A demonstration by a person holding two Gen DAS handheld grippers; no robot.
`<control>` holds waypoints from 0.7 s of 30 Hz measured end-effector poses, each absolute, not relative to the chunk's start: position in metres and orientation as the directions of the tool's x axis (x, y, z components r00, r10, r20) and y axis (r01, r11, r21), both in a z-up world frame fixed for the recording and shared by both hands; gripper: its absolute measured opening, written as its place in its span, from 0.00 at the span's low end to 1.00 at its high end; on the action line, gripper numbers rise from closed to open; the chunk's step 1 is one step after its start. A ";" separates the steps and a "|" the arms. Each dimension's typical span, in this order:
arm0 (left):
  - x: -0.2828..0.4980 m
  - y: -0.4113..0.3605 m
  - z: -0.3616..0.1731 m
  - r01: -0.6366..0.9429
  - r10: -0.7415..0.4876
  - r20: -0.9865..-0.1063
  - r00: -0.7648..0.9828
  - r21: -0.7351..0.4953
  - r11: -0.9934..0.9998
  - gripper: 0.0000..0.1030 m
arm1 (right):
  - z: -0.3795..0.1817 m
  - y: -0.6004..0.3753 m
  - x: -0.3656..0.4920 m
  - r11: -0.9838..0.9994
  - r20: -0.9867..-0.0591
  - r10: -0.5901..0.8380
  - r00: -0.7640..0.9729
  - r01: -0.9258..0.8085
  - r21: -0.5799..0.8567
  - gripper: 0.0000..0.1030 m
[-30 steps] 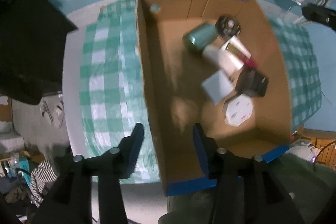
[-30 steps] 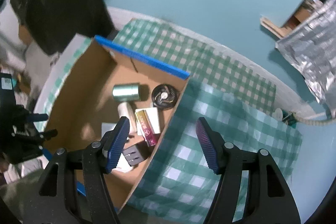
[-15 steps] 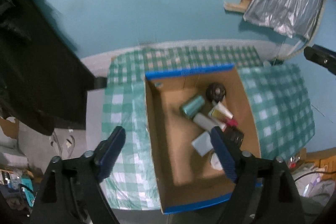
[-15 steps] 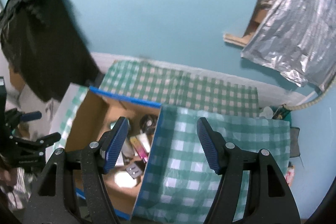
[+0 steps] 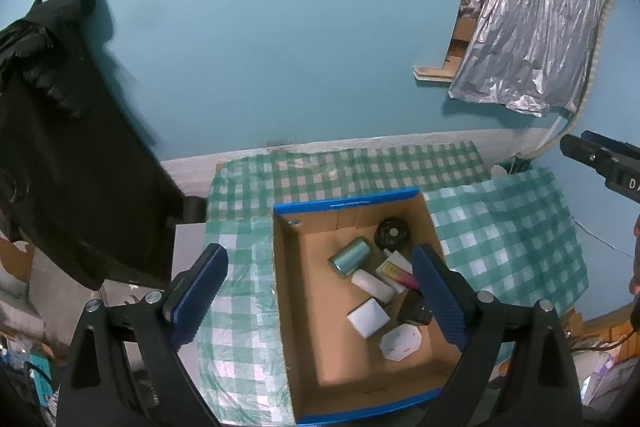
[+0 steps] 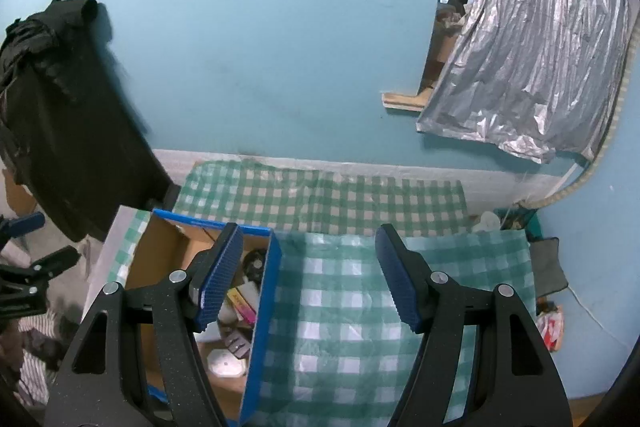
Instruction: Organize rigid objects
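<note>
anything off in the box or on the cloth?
Nothing spilled or broken. In the cardboard box the green can and white tube lie on their sides, everything crowded toward one side, jumbled and unsorted. The checked cloth is wrinkled. Both grippers are empty.

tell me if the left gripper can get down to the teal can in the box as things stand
Probably yes. The left gripper hangs above the cardboard box, empty, its jaws opening wide. The box has no lid, and the teal can lies on its side with nothing on top, though a white tube lies close beside it.

White "D" on the right gripper point(image 5: 612, 167) body
</note>
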State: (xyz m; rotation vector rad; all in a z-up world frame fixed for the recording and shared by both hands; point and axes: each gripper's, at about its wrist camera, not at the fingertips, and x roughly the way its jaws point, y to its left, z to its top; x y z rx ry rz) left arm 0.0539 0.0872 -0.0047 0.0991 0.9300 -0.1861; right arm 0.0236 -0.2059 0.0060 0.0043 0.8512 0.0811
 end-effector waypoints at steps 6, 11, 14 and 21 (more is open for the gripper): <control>0.053 0.087 0.000 0.193 -0.128 -0.797 0.591 -0.015 0.981 0.92 | 0.007 -0.210 0.021 0.998 -0.748 0.053 0.662 -0.050 0.027 0.66; 0.052 0.086 -0.003 0.188 -0.119 -0.811 0.572 -0.012 0.982 0.92 | 0.006 -0.211 0.019 0.999 -0.753 0.046 0.657 -0.046 0.021 0.66; 0.048 0.087 -0.003 0.183 -0.116 -0.813 0.571 -0.012 0.983 0.92 | 0.005 -0.211 0.020 0.999 -0.757 0.047 0.652 -0.048 0.022 0.66; 0.046 0.087 -0.001 0.182 -0.117 -0.809 0.576 -0.012 0.983 0.92 | 0.003 -0.208 0.020 0.998 -0.761 0.053 0.647 -0.057 0.021 0.66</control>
